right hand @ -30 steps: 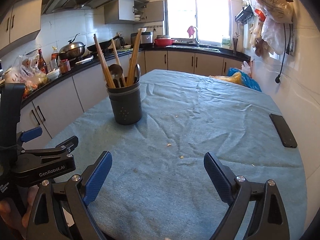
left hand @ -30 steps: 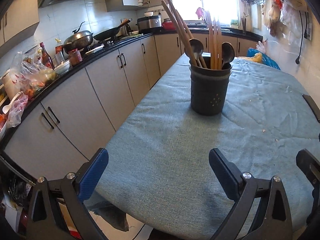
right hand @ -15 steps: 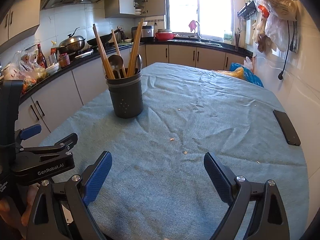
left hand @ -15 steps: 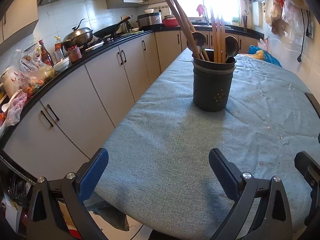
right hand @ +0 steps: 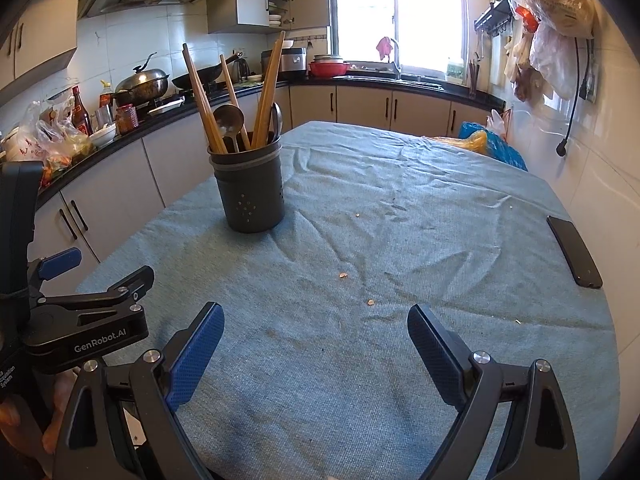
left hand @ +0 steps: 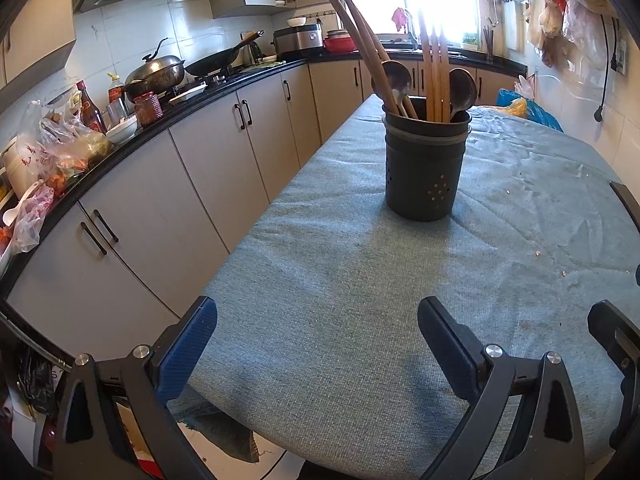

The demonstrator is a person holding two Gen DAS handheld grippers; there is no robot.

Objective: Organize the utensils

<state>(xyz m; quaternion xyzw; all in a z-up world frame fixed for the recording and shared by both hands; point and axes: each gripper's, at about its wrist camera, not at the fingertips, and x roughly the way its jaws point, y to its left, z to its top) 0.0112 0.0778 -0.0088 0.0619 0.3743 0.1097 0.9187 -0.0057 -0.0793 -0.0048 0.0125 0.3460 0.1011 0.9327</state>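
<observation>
A dark grey utensil holder (left hand: 424,168) stands upright on the blue-grey tablecloth (left hand: 360,280). It holds several wooden chopsticks (left hand: 434,76) and dark spoons (left hand: 394,78). It also shows in the right wrist view (right hand: 250,188), left of centre, with the chopsticks (right hand: 200,96) and a spoon (right hand: 229,117) sticking up. My left gripper (left hand: 316,340) is open and empty near the table's front edge, well short of the holder. My right gripper (right hand: 316,344) is open and empty over the cloth. The left gripper's body (right hand: 80,320) shows at the left of the right wrist view.
A black phone (right hand: 574,250) lies at the table's right edge. Crumbs (right hand: 343,275) dot the cloth. A blue and yellow bag (right hand: 488,146) sits at the far end. Kitchen cabinets (left hand: 180,200) and a cluttered counter (left hand: 80,136) run along the left.
Both grippers have moved a little forward toward the holder, which looks slightly larger and higher in both views. Both stay open and empty.
</observation>
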